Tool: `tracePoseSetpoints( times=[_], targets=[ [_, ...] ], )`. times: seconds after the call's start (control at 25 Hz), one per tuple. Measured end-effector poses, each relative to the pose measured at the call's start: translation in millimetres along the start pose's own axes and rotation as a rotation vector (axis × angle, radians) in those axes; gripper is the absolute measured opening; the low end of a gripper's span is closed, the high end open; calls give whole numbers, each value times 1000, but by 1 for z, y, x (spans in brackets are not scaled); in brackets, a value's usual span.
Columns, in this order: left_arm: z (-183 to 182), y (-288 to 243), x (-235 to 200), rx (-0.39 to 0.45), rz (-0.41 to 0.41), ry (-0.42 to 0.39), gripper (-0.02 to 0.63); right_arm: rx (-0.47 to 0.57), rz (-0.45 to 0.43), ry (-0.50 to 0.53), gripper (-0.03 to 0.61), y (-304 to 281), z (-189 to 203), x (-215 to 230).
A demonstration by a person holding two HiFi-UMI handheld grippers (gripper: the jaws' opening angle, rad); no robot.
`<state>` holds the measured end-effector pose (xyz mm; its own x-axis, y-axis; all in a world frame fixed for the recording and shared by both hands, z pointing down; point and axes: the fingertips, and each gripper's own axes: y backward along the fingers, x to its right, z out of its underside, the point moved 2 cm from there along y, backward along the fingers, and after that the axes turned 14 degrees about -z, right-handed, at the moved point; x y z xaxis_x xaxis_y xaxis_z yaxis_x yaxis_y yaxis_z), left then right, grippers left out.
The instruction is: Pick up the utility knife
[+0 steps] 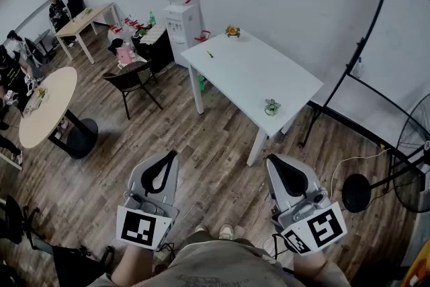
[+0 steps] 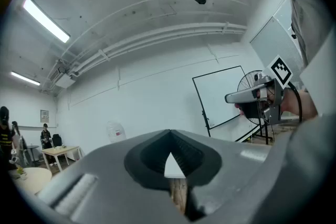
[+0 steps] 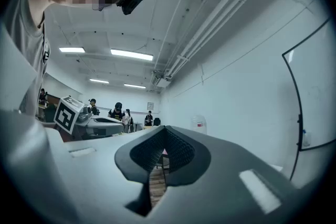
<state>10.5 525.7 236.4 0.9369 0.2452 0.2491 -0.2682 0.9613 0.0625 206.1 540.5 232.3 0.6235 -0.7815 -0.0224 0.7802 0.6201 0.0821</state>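
A small yellow-green object (image 1: 209, 54) lies near the far left edge of the white table (image 1: 269, 77); it is too small to tell whether it is the utility knife. Both grippers are held low in front of the person, well short of the table, over wooden floor. My left gripper (image 1: 168, 158) has its jaws together with nothing between them, as its own view shows (image 2: 170, 136). My right gripper (image 1: 274, 161) is likewise shut and empty (image 3: 165, 131). Each gripper view also catches the other gripper: the right gripper (image 2: 257, 97) and the left gripper (image 3: 97, 123).
Two small potted plants (image 1: 232, 31) (image 1: 271, 106) stand on the white table. A water dispenser (image 1: 180, 20) and a chair (image 1: 131, 80) are at its left. A round table (image 1: 44, 107) and people are at far left; a whiteboard (image 1: 396, 64) and fan (image 1: 413, 158) at right.
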Motion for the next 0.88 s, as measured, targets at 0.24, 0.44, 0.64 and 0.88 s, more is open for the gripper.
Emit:
tracePoseSetpoints(
  times=[0.24, 0.44, 0.64, 0.88],
  targets=[
    [2, 0, -8, -4, -10, 9, 1, 14, 8, -18, 28, -5, -1, -2],
    [2, 4, -15, -10, -17, 18, 1, 6, 4, -21, 28, -11, 0, -6],
    [4, 5, -15, -20, -16, 26, 1, -9, 11, -14, 28, -10, 4, -5],
    [4, 8, -13, -14, -11, 50, 1, -16, 27, -8, 28, -6, 7, -5]
  ],
)
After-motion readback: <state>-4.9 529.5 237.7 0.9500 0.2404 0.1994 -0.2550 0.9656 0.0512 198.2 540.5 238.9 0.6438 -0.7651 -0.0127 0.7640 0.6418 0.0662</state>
